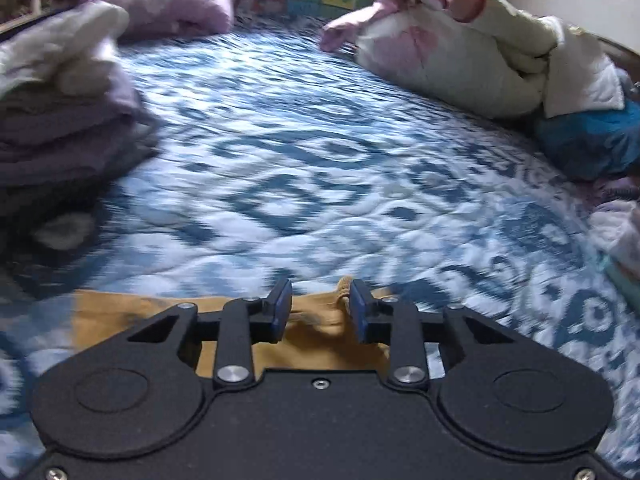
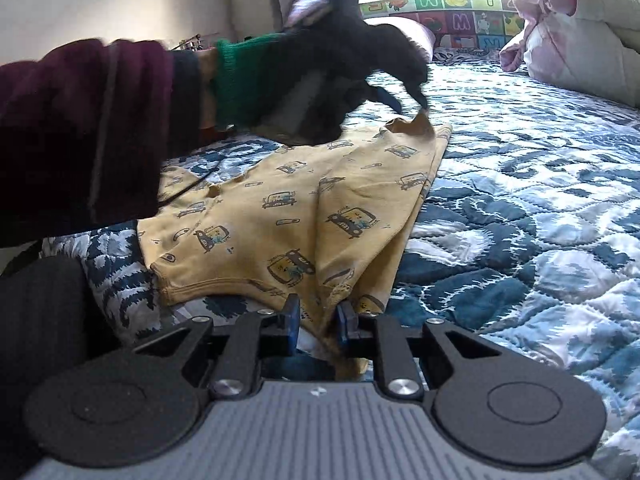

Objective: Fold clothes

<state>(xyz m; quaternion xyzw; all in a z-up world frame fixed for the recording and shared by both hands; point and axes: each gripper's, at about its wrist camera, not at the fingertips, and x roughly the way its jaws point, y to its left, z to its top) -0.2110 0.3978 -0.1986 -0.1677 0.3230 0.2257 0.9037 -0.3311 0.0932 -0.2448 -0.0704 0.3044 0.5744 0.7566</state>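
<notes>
Yellow shirt (image 2: 280, 208) flat on blue quilt (image 2: 520, 200), left tool (image 1: 320, 312) parted above collar, right tool (image 2: 318, 318) pinching hem.

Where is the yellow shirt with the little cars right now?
In the right wrist view the yellow shirt lies on the blue patterned quilt, left of centre, its near hem between the right gripper fingers, its far corner under the left gripper.

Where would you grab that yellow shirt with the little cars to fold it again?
Probably by its two corners along the folded right edge. The yellow shirt lies flat on the quilt, so only edges give something to pinch. The left gripper sits over the far corner from above; the right gripper has the near corner's bunched cloth between its fingers.
</notes>
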